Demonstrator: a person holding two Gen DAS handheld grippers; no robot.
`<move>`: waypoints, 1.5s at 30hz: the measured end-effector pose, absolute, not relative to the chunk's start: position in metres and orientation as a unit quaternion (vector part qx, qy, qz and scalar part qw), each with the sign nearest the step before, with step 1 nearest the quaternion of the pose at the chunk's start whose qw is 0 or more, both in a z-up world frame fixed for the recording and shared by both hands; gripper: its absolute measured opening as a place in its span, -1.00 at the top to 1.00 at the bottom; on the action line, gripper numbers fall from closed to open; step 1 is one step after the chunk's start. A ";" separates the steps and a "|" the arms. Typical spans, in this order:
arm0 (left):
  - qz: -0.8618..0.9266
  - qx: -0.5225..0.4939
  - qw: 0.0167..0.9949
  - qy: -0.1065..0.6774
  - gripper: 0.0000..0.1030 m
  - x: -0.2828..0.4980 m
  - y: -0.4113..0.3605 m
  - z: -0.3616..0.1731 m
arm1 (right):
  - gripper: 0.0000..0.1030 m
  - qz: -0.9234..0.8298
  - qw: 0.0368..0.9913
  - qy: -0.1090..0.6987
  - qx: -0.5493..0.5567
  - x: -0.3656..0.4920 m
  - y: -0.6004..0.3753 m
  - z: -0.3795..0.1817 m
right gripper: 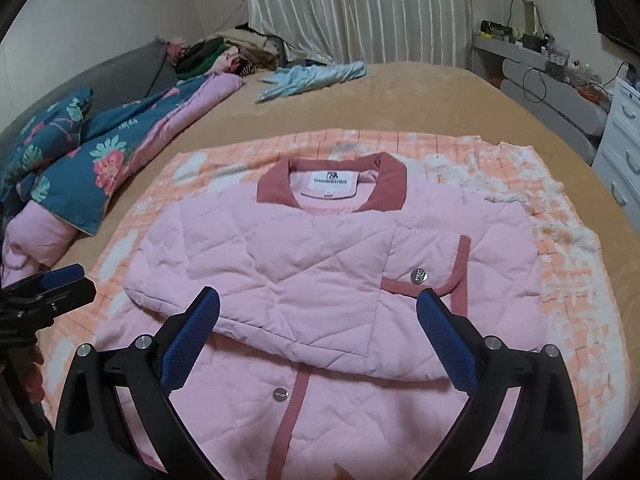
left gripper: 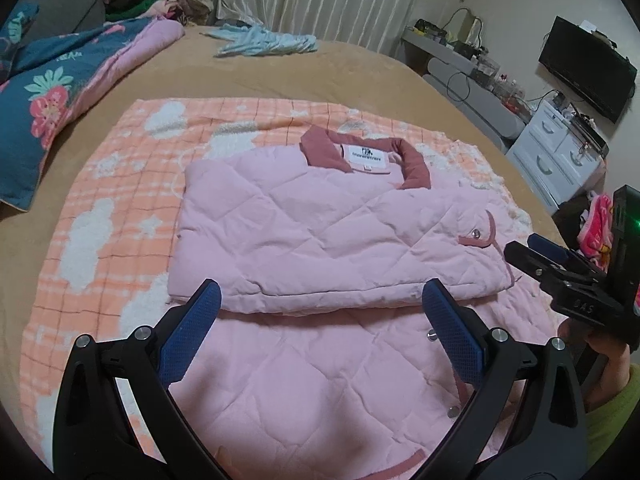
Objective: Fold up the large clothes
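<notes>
A pink quilted jacket [left gripper: 320, 220] [right gripper: 320, 260] lies flat on an orange checked blanket [left gripper: 120, 184] [right gripper: 560, 280] spread over the bed. Its dusky-red collar [left gripper: 416, 164] with a white label points away from me. Its sleeves are folded across the chest, and a red-trimmed cuff with a snap [right gripper: 418, 275] lies on top. My left gripper [left gripper: 320, 296] hovers open over the near edge of the folded part, holding nothing. My right gripper [right gripper: 318, 300] is open above the same edge, holding nothing. Each gripper shows in the other's view: the right gripper [left gripper: 528, 246] and the left gripper [right gripper: 76, 280].
A floral blue quilt [left gripper: 52, 92] lies bunched along the left of the bed. A light blue garment [left gripper: 264, 42] lies farther back, near a pile of clothes by the curtain. White drawers [left gripper: 560, 152], a desk and a dark screen [left gripper: 588, 68] stand to the right. A hand [left gripper: 612, 364] holds the right gripper.
</notes>
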State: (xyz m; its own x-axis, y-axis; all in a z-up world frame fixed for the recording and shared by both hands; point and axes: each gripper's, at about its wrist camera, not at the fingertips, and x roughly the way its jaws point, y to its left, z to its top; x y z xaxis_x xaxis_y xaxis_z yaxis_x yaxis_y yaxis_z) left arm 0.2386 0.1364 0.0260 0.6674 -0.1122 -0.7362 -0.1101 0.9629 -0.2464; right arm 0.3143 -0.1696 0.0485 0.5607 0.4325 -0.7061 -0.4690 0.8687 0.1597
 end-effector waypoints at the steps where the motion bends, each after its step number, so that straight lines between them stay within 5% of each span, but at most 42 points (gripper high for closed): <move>1: 0.000 -0.135 0.904 0.407 -0.84 0.237 0.137 0.028 | -0.91 0.256 0.885 0.389 -0.022 0.312 -0.171 0.053; 45: 0.007 -0.090 0.942 0.323 -0.84 0.141 0.099 0.122 | -0.92 0.277 0.927 0.250 -0.035 0.184 -0.223 0.178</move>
